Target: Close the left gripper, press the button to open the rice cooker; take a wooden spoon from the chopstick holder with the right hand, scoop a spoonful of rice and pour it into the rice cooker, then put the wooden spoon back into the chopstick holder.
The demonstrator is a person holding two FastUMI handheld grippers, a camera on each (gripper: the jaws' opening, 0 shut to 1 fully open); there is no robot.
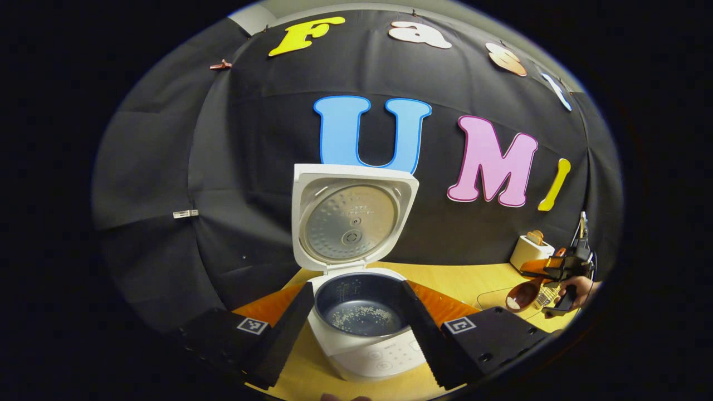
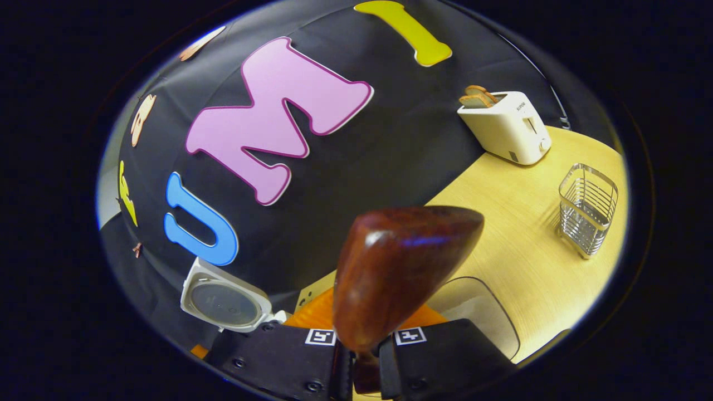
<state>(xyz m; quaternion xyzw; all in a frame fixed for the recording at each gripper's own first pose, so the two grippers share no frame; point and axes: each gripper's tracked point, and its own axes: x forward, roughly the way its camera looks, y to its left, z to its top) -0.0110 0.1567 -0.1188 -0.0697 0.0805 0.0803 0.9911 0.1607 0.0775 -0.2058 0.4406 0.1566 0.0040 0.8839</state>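
The white rice cooker [image 1: 362,356] stands straight ahead on the table with its lid [image 1: 351,220] raised. A thin scatter of rice grains lies in its dark inner pot [image 1: 362,312]. My left gripper [image 1: 356,345] is open, its fingers spread either side of the pot, holding nothing. Far to the right, my right gripper [image 1: 560,270] holds a wooden spoon [image 1: 523,295] with something pale in its bowl. In the right gripper view, my right gripper [image 2: 365,356] is shut on the handle of the wooden spoon [image 2: 398,267], whose brown back faces the camera. The wire chopstick holder [image 2: 587,209] stands apart, at the right.
A white toaster [image 2: 507,125] with bread in it sits at the back of the wooden table [image 2: 523,256]. An orange mat [image 2: 317,312] lies under the cooker. A clear container [image 2: 479,312] sits just past the spoon. A hand [image 1: 579,289] holds the right gripper.
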